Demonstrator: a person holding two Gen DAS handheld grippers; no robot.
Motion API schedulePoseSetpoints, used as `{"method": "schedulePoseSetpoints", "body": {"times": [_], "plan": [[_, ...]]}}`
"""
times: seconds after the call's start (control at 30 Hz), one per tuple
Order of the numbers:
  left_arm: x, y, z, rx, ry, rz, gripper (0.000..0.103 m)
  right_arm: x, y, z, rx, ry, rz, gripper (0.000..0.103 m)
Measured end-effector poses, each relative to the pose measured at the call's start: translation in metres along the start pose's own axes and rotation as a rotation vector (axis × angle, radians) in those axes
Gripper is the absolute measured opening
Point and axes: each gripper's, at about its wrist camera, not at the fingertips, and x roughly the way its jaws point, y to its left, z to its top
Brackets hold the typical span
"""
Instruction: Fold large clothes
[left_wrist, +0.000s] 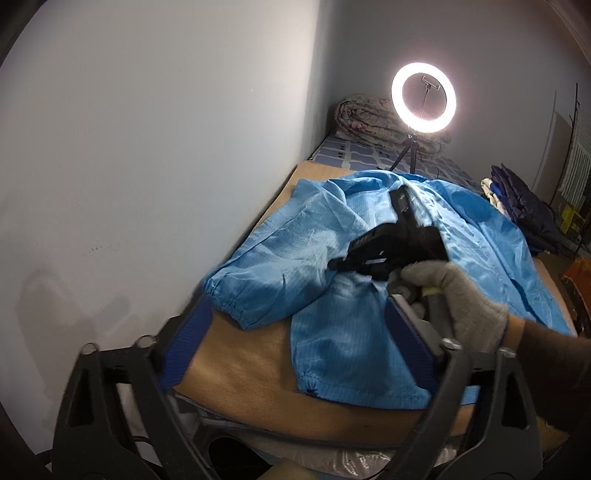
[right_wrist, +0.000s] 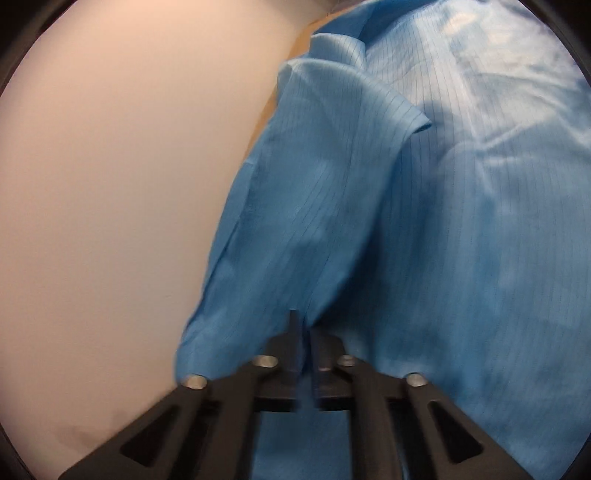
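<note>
A large light-blue jacket (left_wrist: 369, 258) with thin dark stripes lies spread on a tan board (left_wrist: 251, 362), one sleeve with an elastic cuff (left_wrist: 236, 306) folded toward the wall. My left gripper (left_wrist: 295, 317) hovers wide open over the near hem and cuff, its blue pads (left_wrist: 188, 343) apart with nothing pinched. A gloved hand (left_wrist: 461, 295) holds my right gripper (left_wrist: 402, 195) over the jacket's middle. In the right wrist view that gripper (right_wrist: 304, 332) is shut on a raised fold of the blue jacket (right_wrist: 369, 203), with fabric bunched between the pads.
A white wall (left_wrist: 147, 147) runs close along the board's left side. Behind the board stand a lit ring light on a tripod (left_wrist: 423, 96) and a rolled quilt (left_wrist: 369, 118) on a patterned mattress (left_wrist: 362, 153). Dark folded clothes (left_wrist: 524, 206) are piled at the right.
</note>
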Motion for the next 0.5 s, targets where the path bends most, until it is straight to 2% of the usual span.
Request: {"method": "schedulePoseSetpoints", "body": {"times": [0.17, 0.27, 0.33, 0.4, 0.5], "plan": [[0.009, 0.004, -0.001, -0.027, 0.043, -0.046, 0.065, -0.041, 0.005, 0.003, -0.028, -0.037, 0.030, 0.000], [0.014, 0.000, -0.001, -0.033, 0.061, -0.082, 0.060, -0.074, 0.003, 0.002, -0.067, -0.053, -0.008, 0.000], [0.020, -0.004, -0.002, -0.029, 0.074, -0.088, 0.059, -0.095, 0.000, 0.001, -0.111, -0.068, -0.076, 0.000], [0.034, -0.008, -0.003, -0.036, 0.109, -0.087, 0.059, -0.105, -0.009, -0.001, -0.126, -0.075, -0.141, 0.000], [0.062, -0.013, -0.001, -0.032, 0.179, -0.073, 0.059, -0.107, -0.027, -0.005, -0.098, -0.052, -0.173, 0.004]]}}
